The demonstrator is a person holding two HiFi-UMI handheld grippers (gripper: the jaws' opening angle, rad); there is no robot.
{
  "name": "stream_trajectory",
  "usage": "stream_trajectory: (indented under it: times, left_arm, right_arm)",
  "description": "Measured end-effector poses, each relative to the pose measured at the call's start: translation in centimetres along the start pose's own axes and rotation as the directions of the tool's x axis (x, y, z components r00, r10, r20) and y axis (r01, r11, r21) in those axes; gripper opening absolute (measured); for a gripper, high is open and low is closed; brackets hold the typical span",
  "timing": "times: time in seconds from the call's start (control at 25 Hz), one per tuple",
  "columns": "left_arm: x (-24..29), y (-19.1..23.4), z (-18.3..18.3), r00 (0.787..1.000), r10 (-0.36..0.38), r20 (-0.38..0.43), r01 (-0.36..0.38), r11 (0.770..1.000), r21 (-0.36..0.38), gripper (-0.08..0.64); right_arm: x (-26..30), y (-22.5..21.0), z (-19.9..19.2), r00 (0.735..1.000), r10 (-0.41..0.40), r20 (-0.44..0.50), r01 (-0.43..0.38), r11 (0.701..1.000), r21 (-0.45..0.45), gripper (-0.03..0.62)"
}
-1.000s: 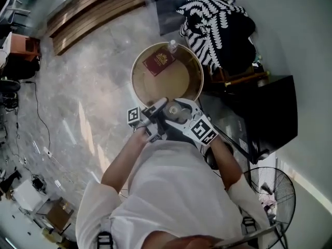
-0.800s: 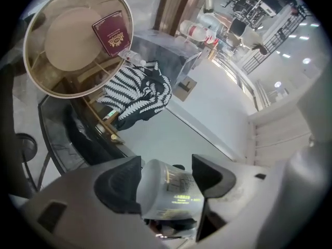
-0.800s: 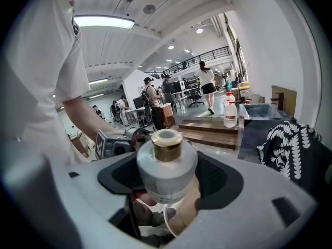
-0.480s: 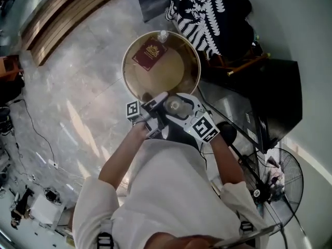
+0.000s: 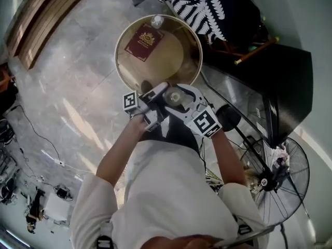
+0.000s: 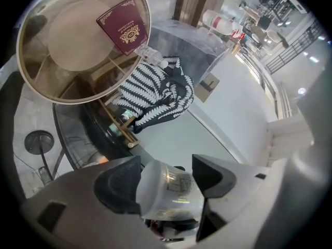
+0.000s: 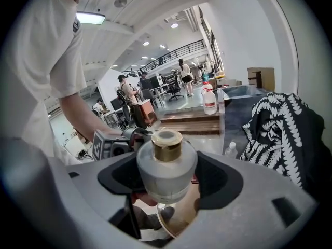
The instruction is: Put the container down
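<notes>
The left gripper [image 6: 167, 179] is squeezing its dark pads [image 6: 118, 187] narrowly around the frosted container [image 6: 174, 196], one pad lying against each side of it. The right gripper [image 7: 167, 174] is gripping the same container from the opposite side, its jaws pressing on the round body while the gold collar [image 7: 166, 144] is pointing upward. Both grippers are meeting close in front of the person's white shirt [image 5: 171, 191], so the container is hanging in the air between them, just over the near edge of the round glass table [image 5: 174, 61] and not touching it.

On the far part of the table a dark red booklet [image 5: 143, 39] is lying flat, and a small clear bottle [image 5: 156, 21] is standing at the far rim, just beyond the booklet. A black cloth with a white leaf pattern [image 5: 199, 4] is lying to the far right of the table. A standing fan [image 5: 282, 178] is sitting near the person's right side, well apart from the table. The grey marble floor [image 5: 67, 87] is stretching to the left, with wooden steps [image 5: 41, 19] at the far left
</notes>
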State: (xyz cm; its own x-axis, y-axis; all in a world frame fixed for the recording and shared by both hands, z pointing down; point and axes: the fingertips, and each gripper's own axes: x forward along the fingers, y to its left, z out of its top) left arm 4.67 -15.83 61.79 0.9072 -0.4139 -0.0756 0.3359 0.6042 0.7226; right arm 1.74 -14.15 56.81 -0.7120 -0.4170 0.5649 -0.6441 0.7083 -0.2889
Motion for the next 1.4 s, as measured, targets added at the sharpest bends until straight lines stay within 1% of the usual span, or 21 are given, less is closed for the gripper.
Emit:
stream_trajectory:
  times: [0.16, 0.28, 0.36, 0.48, 0.64, 0.84, 1.16, 1.4]
  left_arm:
    - [0.1, 2.6, 3.1, 1.0, 0.023, 0.004, -0.023, 1.0, 0.004, 0.291]
    - [0.6, 2.8, 4.3, 0.999, 0.032, 0.004, -0.032, 0.999, 0.017, 0.29]
    - [0.8, 2.8, 4.8, 0.999, 0.035, 0.007, -0.035, 0.999, 0.022, 0.29]
    - [1.0, 4.1, 6.5, 0.999, 0.036, 0.02, -0.037, 0.999, 0.022, 0.291]
    - [1.1, 6.6, 9.3, 0.998, 0.052, 0.037, -0.054, 0.997, 0.047, 0.291]
    - [0.8, 8.3, 11.6, 0.997, 0.061, 0.056, -0.065, 0.996, 0.061, 0.291]
    - [-0.5, 12.0, 15.0, 0.995, 0.059, 0.084, -0.065, 0.995, 0.074, 0.291]
    - [-2.8, 14.8, 17.2, 0.991, 0.078, 0.109, -0.088, 0.992, 0.091, 0.291]
  right_arm:
    - [2.3, -1.8, -2.7, 1.0, -0.001, 0.011, 0.001, 0.999, 0.045, 0.33]
    - [3.0, -2.8, -3.0, 1.0, -0.01, 0.028, 0.007, 0.995, 0.096, 0.33]
    - [3.3, -3.3, -3.0, 0.999, -0.024, 0.032, 0.021, 0.993, 0.113, 0.33]
    - [4.5, -4.5, -4.4, 0.998, -0.043, 0.038, 0.038, 0.991, 0.126, 0.33]
    - [6.4, -6.1, -7.1, 0.998, -0.054, 0.036, 0.049, 0.99, 0.134, 0.33]
    - [8.1, -7.7, -9.1, 0.997, -0.066, 0.025, 0.061, 0.985, 0.164, 0.33]
    - [10.7, -11.8, -13.4, 0.991, -0.13, 0.012, 0.126, 0.974, 0.19, 0.33]
    - [12.9, -14.9, -17.2, 0.984, -0.179, -0.006, 0.177, 0.961, 0.211, 0.33]
